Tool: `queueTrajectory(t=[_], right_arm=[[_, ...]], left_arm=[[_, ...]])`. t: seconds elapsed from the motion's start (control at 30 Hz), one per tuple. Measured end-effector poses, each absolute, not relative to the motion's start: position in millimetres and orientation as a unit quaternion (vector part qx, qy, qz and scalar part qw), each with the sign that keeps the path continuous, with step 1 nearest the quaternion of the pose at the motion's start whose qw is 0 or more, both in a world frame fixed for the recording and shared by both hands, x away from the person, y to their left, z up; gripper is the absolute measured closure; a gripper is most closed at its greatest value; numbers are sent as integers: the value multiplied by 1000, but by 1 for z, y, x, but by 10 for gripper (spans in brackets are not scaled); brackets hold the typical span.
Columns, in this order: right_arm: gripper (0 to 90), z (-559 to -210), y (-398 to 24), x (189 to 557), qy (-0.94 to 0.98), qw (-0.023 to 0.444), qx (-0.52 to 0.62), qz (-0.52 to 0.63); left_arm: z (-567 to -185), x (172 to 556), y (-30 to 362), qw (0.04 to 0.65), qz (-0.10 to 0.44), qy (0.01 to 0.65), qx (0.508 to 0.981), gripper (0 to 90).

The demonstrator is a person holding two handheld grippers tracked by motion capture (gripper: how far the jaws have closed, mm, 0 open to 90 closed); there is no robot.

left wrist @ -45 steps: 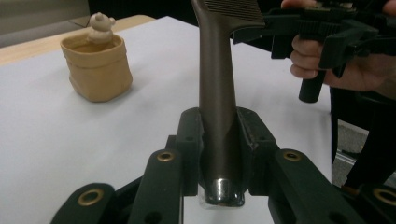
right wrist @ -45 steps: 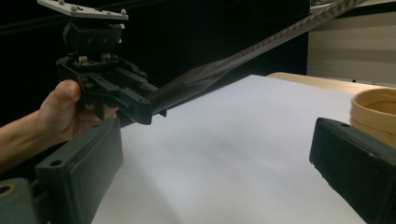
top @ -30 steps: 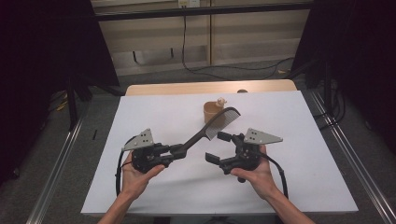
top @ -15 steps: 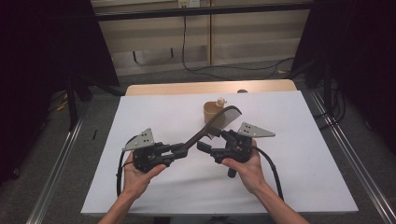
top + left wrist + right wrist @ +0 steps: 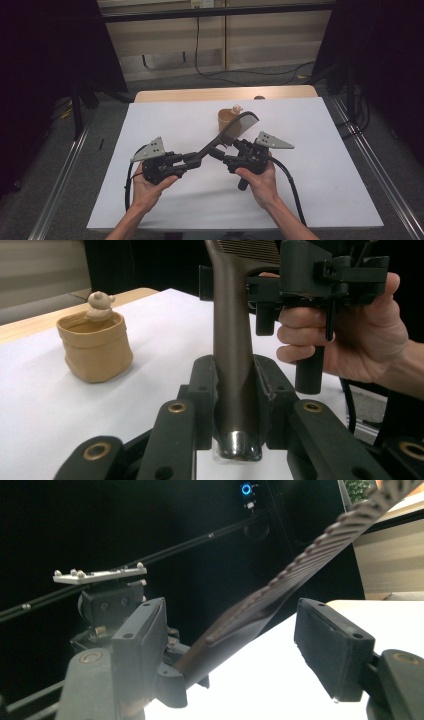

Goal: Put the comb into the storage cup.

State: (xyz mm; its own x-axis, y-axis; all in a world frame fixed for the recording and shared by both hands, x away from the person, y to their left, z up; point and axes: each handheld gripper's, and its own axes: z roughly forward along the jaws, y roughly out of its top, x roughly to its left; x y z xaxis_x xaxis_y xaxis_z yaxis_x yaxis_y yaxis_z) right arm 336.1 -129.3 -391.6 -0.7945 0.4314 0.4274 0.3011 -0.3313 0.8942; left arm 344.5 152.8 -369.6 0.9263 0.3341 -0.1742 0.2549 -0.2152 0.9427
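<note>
Two claws, left claw (image 5: 235, 405) clamping comb (image 5: 232, 340), pouch (image 5: 95, 347) near

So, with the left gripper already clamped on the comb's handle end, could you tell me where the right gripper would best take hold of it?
Probably on the bare neck of the comb, just below the toothed head and above the left gripper. That stretch is smooth and narrow, whereas the teeth look thin and slippery. The right gripper is open with the comb between its jaws, so closing across the flat sides looks simplest.
</note>
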Motion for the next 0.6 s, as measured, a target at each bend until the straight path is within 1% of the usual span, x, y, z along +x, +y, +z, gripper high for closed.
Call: queueTrajectory(t=[0.1,0.27,0.37,0.5,0.53,0.6], right_arm=[[320,-392,-127,334,571,39,319,756],[371,-393,-124,332,560,37,321,763],[427,-394,-123,333,553,35,328,765],[466,-395,-121,333,545,31,340,766],[502,-396,-121,334,545,30,342,765],[534,-397,-121,334,543,29,348,764]], left_arm=[[-370,344,151,597,33,189,779,727],[-370,345,153,599,35,190,777,727],[-369,345,153,601,36,191,775,727],[-370,345,153,602,42,193,774,727],[-370,345,153,602,41,193,773,727],[-370,346,153,601,42,193,774,727]])
